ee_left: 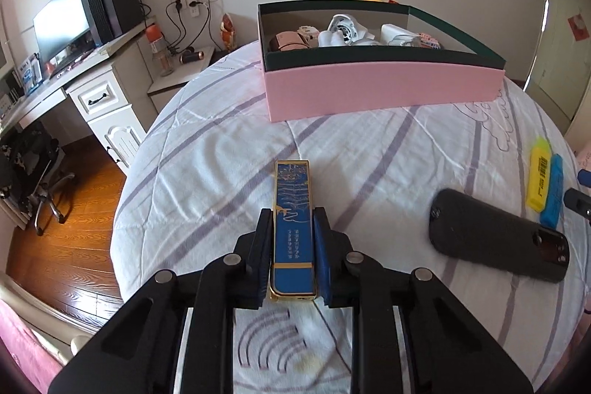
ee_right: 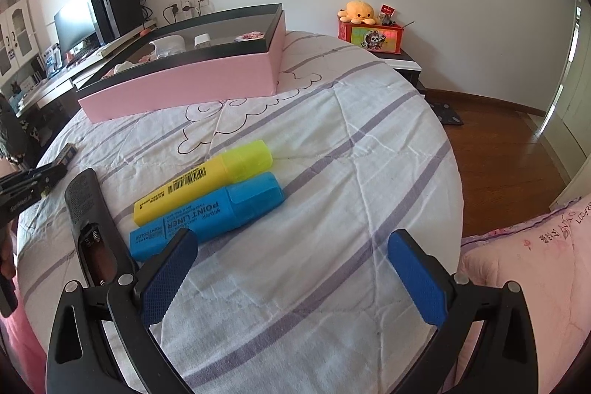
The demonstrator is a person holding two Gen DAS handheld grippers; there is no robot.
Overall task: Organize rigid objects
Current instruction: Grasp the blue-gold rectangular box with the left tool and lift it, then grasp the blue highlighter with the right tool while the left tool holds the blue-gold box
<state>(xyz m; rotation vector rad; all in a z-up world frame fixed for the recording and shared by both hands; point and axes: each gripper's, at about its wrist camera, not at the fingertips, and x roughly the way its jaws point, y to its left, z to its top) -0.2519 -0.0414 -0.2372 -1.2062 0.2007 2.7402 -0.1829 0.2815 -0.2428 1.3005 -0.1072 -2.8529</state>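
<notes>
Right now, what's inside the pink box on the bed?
The pink box already holds several items: a white fan-like gadget, a pinkish-brown case and a white rectangular block. The box's near wall hides its floor and the items' lower parts, so anything lying flat there is unseen.

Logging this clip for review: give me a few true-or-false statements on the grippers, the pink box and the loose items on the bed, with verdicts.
1. The left gripper is shut on the blue and gold case. True.
2. The right gripper holds the blue highlighter. False: it is open and holds nothing.
3. The pink box is empty. False: several items lie inside.
4. The yellow highlighter lies beside the blue one. True.
5. The black remote shows an open battery compartment. True.
</notes>
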